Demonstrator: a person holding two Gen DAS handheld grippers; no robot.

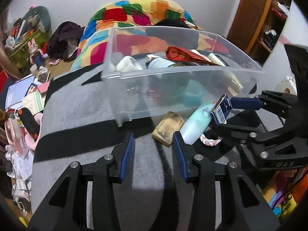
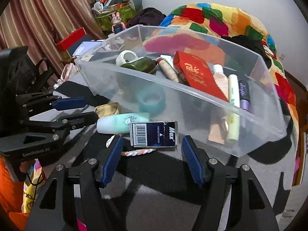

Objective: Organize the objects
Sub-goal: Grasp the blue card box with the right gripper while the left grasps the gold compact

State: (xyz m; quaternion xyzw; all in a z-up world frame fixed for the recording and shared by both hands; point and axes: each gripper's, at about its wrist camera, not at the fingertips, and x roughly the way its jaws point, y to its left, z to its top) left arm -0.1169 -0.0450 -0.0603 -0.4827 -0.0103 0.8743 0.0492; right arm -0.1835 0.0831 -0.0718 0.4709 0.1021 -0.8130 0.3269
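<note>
A clear plastic bin [image 1: 192, 71] [image 2: 192, 100] stands on a grey and black blanket and holds a red packet [image 2: 198, 73], tubes, tape rolls and bottles. In front of it lie a dark blue Max box [image 2: 154, 133] [image 1: 221, 109], a mint green bottle [image 2: 119, 121] [image 1: 196, 123], a tan soap bar [image 1: 168, 128] [image 2: 107, 108] and a braided cord [image 2: 138, 151] [image 1: 210, 142]. My right gripper [image 2: 152, 157] [image 1: 227, 113] is open, its pads either side of the blue box. My left gripper [image 1: 154, 154] [image 2: 88, 109] is open and empty, just short of the soap bar.
A multicoloured quilt [image 1: 134, 17] is heaped behind the bin. Books, boxes and toys [image 1: 25, 96] clutter the floor at left. Striped curtains [image 2: 48, 15] hang at the left and a wooden shelf [image 1: 265, 19] stands at the right.
</note>
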